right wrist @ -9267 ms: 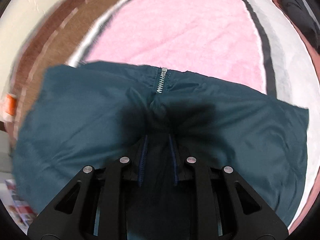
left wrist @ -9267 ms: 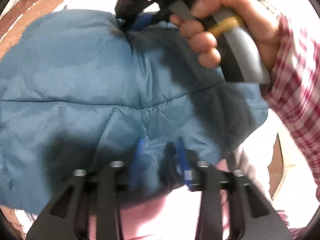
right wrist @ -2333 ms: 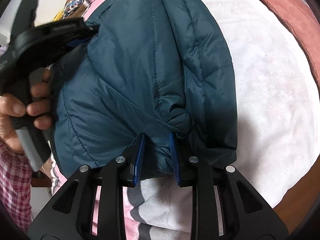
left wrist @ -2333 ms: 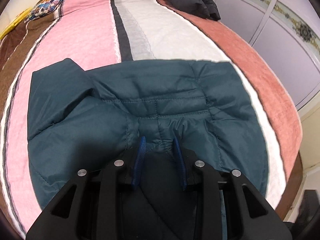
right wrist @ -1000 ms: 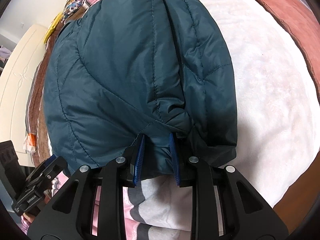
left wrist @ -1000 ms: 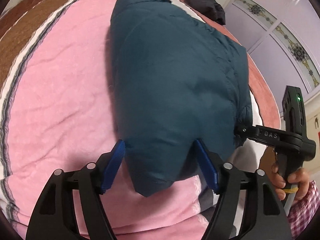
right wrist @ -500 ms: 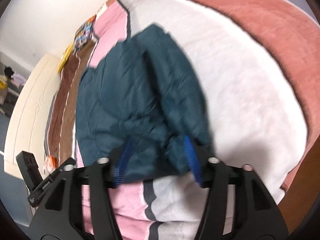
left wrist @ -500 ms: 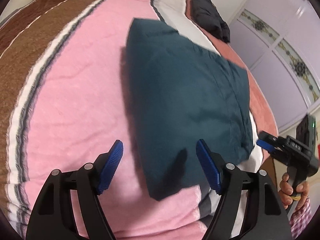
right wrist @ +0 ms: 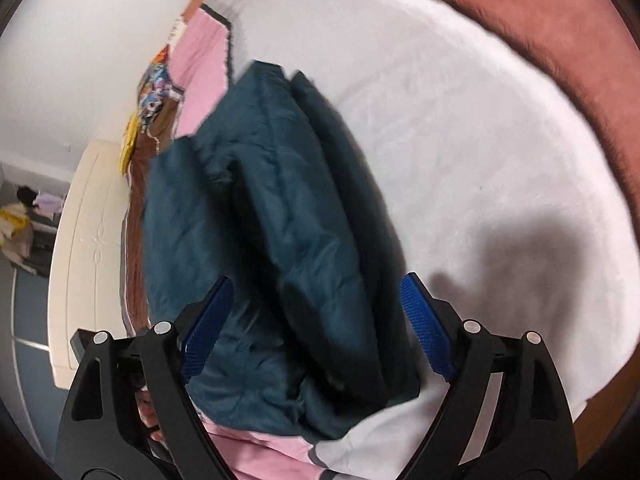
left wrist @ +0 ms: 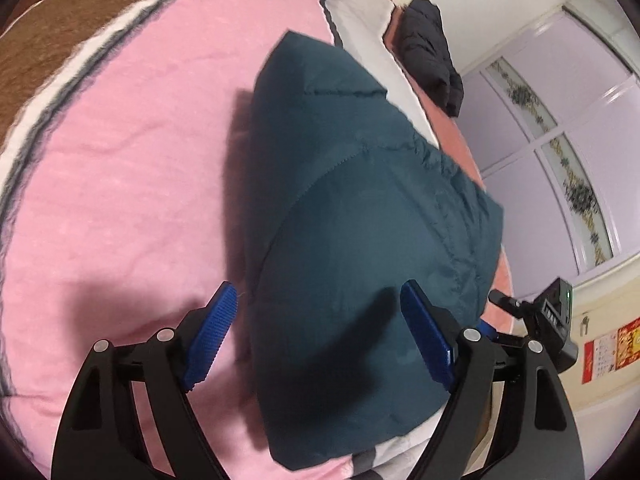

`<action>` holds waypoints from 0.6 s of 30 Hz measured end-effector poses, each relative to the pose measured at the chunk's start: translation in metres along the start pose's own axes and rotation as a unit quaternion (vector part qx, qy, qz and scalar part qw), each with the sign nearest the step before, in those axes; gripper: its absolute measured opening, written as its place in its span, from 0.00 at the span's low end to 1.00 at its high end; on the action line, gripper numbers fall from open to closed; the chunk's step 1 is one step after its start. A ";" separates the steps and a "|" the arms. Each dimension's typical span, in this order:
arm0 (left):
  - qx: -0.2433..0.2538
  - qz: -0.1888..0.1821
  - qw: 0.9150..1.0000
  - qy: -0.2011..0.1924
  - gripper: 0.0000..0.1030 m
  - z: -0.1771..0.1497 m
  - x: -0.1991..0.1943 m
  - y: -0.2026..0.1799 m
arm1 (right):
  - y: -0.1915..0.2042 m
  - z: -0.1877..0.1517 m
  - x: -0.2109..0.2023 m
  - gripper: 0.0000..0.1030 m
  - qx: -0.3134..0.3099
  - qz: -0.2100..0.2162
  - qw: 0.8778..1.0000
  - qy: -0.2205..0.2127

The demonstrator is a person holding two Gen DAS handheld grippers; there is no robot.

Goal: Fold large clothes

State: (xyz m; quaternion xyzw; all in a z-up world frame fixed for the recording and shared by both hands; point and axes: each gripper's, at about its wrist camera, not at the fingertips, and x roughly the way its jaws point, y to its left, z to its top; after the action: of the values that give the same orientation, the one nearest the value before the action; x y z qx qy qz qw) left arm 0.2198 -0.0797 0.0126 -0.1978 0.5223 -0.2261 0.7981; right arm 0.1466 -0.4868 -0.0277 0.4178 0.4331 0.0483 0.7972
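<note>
Blurring: right view smears the jacket's (right wrist: 280, 240) folds.
Jacket: teal, folded, lying on the bed (left wrist: 120, 168) ahead of both tongs.
Left tongs (left wrist: 320, 336): spread, holding nothing.
Right tongs (right wrist: 316, 328): spread, holding nothing.
Beyond: black garment (left wrist: 430, 46); lilac doors (left wrist: 560, 152) to the right.

Teal quilted jacket (left wrist: 360, 208) on pink-white-striped blanket (left wrist: 132, 168).
</note>
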 end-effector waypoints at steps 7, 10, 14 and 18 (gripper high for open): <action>0.022 -0.003 1.000 0.005 0.87 0.002 0.022 -0.001 | -0.011 -0.003 0.036 0.81 0.008 -0.020 0.999 0.031; 0.007 -0.017 1.000 0.019 0.93 0.004 0.031 0.009 | -0.012 -0.001 0.045 0.74 0.003 -0.029 0.999 0.029; 0.006 -0.044 0.999 0.026 0.82 0.006 0.035 0.007 | -0.008 0.000 0.050 0.48 -0.005 -0.014 0.999 0.033; 0.024 -0.038 0.999 0.013 0.61 0.004 0.028 -0.004 | -0.002 0.001 0.053 0.22 -0.011 0.014 0.999 0.035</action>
State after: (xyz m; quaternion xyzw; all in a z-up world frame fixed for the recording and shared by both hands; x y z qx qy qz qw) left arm 0.2332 -0.0982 -0.0048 -0.1954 0.5190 -0.2711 0.7867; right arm 0.1792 -0.4654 -0.0630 0.4132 0.4542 0.0792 0.7853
